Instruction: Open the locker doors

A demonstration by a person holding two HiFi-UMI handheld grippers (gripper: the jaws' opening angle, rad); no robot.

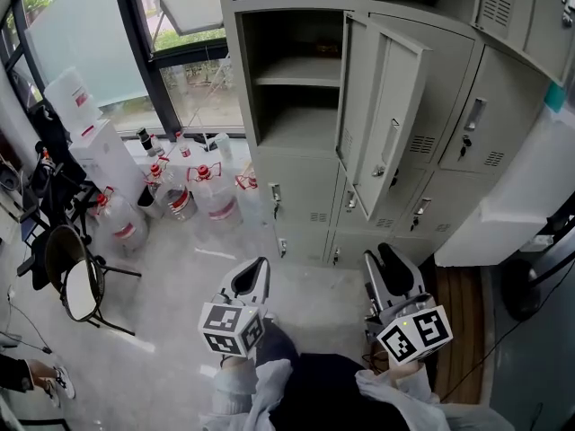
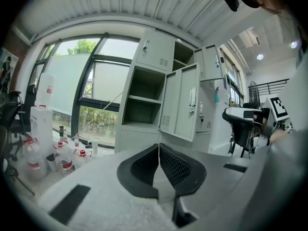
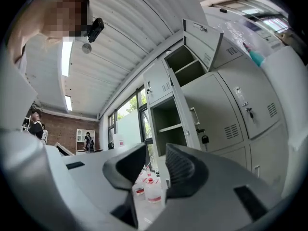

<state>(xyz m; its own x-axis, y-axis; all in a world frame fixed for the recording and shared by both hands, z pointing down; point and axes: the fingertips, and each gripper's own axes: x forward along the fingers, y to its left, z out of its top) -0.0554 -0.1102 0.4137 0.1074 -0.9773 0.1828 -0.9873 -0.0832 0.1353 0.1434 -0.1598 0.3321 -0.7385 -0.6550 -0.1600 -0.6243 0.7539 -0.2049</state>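
A bank of grey lockers (image 1: pixel 449 52) stands ahead of me. One tall door (image 1: pixel 388 115) hangs open toward me, and beside it an open compartment with a shelf (image 1: pixel 292 74) shows. The small lower doors (image 1: pixel 292 200) and the door at the right (image 1: pixel 472 124) are closed. My left gripper (image 1: pixel 262 262) is shut with nothing in it, held low, short of the lower lockers. In the left gripper view its pads (image 2: pixel 159 146) meet. My right gripper (image 1: pixel 384 255) is open and empty, just below the open door. The right gripper view shows a gap at the right gripper (image 3: pixel 155 152) and the open door (image 3: pixel 185 114) beyond.
Several water jugs (image 1: pixel 214 196) and white canisters (image 1: pixel 101 146) stand on the floor by the window at the left. A black chair (image 1: pixel 76 281) is at the lower left. A large white box (image 1: pixel 530 196) stands at the right next to a wooden floor strip (image 1: pixel 463 330).
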